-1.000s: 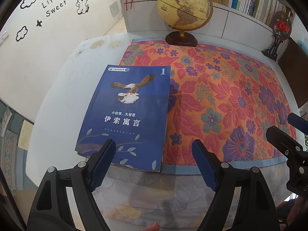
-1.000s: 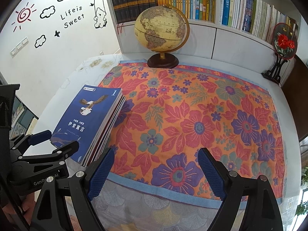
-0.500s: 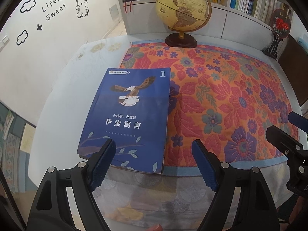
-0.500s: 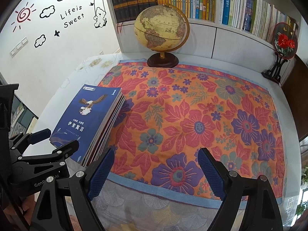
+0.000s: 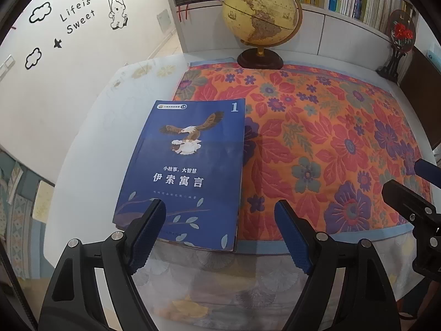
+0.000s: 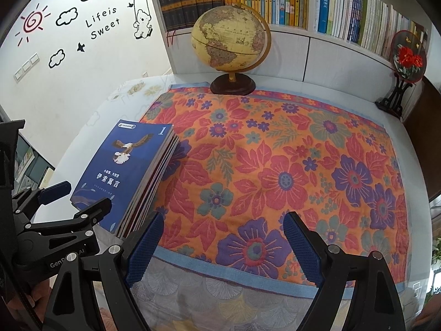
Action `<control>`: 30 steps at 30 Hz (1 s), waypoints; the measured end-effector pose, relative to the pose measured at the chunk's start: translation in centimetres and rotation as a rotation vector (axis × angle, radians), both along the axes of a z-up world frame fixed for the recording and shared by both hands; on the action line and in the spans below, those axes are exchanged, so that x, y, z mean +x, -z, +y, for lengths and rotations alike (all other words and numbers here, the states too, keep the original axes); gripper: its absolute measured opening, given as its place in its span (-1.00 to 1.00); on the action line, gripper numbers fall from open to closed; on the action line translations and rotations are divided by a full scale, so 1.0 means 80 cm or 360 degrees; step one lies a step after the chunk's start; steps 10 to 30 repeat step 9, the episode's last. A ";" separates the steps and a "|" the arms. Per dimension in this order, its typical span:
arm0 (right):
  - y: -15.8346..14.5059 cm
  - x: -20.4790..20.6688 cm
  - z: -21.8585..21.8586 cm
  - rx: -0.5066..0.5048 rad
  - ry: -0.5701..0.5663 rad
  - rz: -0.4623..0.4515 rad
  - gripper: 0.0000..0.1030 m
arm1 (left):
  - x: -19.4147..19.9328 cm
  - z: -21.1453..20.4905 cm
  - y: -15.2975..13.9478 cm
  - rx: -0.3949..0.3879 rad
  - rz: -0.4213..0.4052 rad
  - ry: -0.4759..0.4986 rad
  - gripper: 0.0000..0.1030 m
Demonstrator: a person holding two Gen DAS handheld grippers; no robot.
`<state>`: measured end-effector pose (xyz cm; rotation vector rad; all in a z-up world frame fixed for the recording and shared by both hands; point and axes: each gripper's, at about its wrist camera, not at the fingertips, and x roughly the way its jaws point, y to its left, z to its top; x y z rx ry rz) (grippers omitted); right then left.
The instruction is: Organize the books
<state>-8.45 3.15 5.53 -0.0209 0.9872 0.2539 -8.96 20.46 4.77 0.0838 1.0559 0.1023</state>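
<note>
- Blue-covered book [image 5: 187, 171] with an eagle and a "1" on its front is lying face up on top of a stack of books [image 6: 150, 190], which is sitting at the left side of the counter [image 5: 91, 143], its right edge overlapping the orange flowered cloth [image 5: 317, 143].
- Left claw [image 5: 220, 237] is hovering over the near end of that stack with its jaws standing wide and nothing between them; its left pad is showing in front of the book's lower left part, while its right pad is sitting over the cloth just past the book's right edge.
- Right claw [image 6: 222, 248] is hanging over the near edge of the cloth, jaws wide and holding nothing, with the stack lying just beyond its left pad and apart from it.
- Globe [image 6: 230, 44] on a dark round foot is standing at the far edge of the cloth, in front of shelves [image 6: 289, 2] full of upright books.
</note>
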 end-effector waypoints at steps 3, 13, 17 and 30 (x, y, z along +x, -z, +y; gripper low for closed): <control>0.001 0.001 -0.001 -0.0001 -0.0008 0.0004 0.69 | 0.000 0.000 0.000 0.0016 -0.0006 0.0004 0.55; 0.001 -0.001 0.001 -0.0001 -0.0009 0.0005 0.69 | 0.001 0.001 -0.002 0.0013 -0.0020 0.0013 0.55; 0.001 -0.001 0.001 -0.0001 -0.0009 0.0005 0.69 | 0.001 0.001 -0.002 0.0013 -0.0020 0.0013 0.55; 0.001 -0.001 0.001 -0.0001 -0.0009 0.0005 0.69 | 0.001 0.001 -0.002 0.0013 -0.0020 0.0013 0.55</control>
